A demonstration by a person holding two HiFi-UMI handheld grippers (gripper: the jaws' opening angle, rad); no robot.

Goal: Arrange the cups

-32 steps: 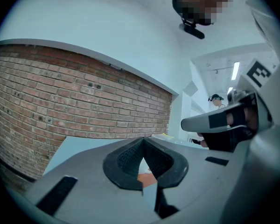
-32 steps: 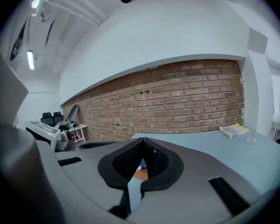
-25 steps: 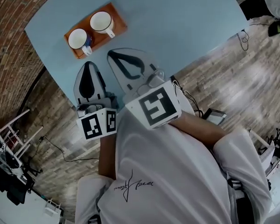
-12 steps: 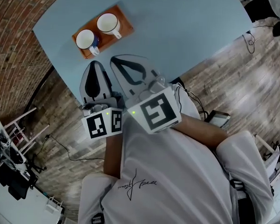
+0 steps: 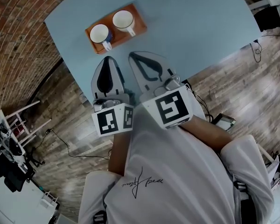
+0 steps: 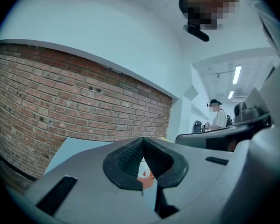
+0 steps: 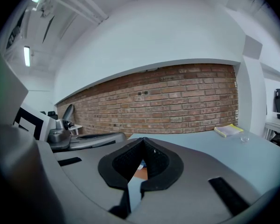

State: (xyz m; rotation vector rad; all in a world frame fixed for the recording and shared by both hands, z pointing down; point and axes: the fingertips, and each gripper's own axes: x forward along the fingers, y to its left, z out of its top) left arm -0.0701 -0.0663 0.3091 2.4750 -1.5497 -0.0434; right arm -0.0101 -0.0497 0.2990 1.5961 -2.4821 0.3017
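Observation:
Two white cups stand side by side on an orange-brown tray [image 5: 137, 13] near the table's left edge: the left cup [image 5: 100, 34] and the right cup [image 5: 123, 20], both upright with handles toward me. My left gripper [image 5: 108, 59] is shut and empty, its tip just short of the tray. My right gripper [image 5: 132, 55] is shut and empty too, beside it over the table's near edge. In the left gripper view a sliver of cup [image 6: 144, 168] and tray shows through the closed jaws. In the right gripper view only a strip of tray [image 7: 140, 172] shows there.
The light blue table [image 5: 191, 17] stretches to the right and far side. A brick wall [image 5: 14, 41] and wooden floor [image 5: 60, 111] lie left of it. Cables [image 5: 65, 146] trail on the floor. A yellow pad [image 7: 228, 130] lies far off on the table.
The head view has shifted, so tray, cups and both grippers sit further right and a little higher in the picture. The grippers keep their spacing from the tray and stay shut.

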